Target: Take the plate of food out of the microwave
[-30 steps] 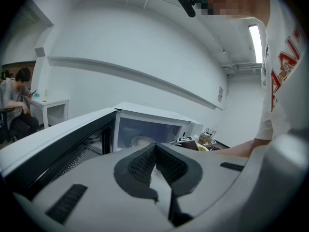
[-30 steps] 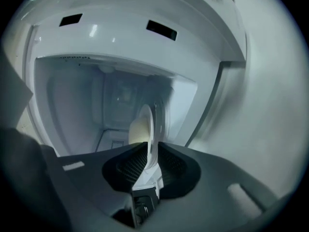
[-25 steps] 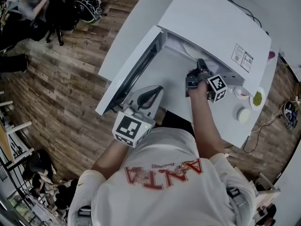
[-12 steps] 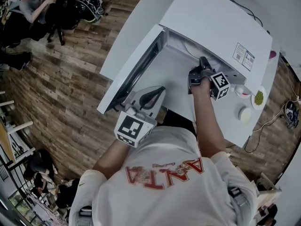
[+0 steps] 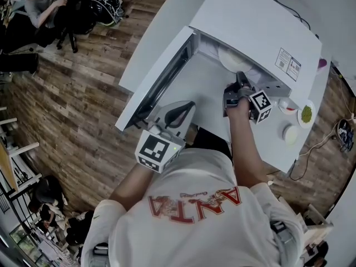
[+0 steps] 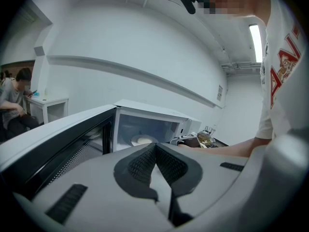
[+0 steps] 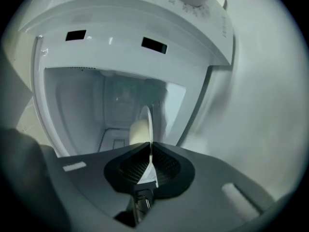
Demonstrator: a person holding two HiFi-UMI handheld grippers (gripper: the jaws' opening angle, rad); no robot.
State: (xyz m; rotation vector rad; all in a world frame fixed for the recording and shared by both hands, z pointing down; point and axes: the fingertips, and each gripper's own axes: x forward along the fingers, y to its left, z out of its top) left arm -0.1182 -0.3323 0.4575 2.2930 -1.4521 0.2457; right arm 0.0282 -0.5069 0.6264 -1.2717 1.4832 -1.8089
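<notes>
**A:** Where is the plate [image 5: 232,60]?

**B:** In the mouth of the white microwave [image 5: 256,26]. From the head view, part of its round white disc shows under the front edge of the oven's top. The door [image 5: 161,82] is swung wide open to the left, and the oven stands on a white table [image 5: 161,32].

**A:** How does it lie?

**B:** Flat and level, face up, going by the left gripper view. It is round, so it has no long axis to speak of. The near rim points out of the opening toward the person and the far rim points back into the cavity. In the right gripper view it shows edge-on, as a thin upright sliver (that gripper is rolled onto its side). A pale rounded lump of food [image 7: 137,132] sits on the plate's face.

**A:** And the right gripper [image 5: 240,82]?

**B:** It is at the opening, and its jaws have just been closing. They now pinch the plate's near rim, with the dark pads pressed against both faces of the thin edge.

**A:** What about the left gripper [image 5: 181,109]?

**B:** It is held back near the person's chest, beside the open door and well apart from the plate. Its jaws are pressed together at the tips with nothing between them.

**A:** Is there anything else on the table?

**B:** A small dish of something green [image 5: 305,115], to the right of the microwave.
</notes>
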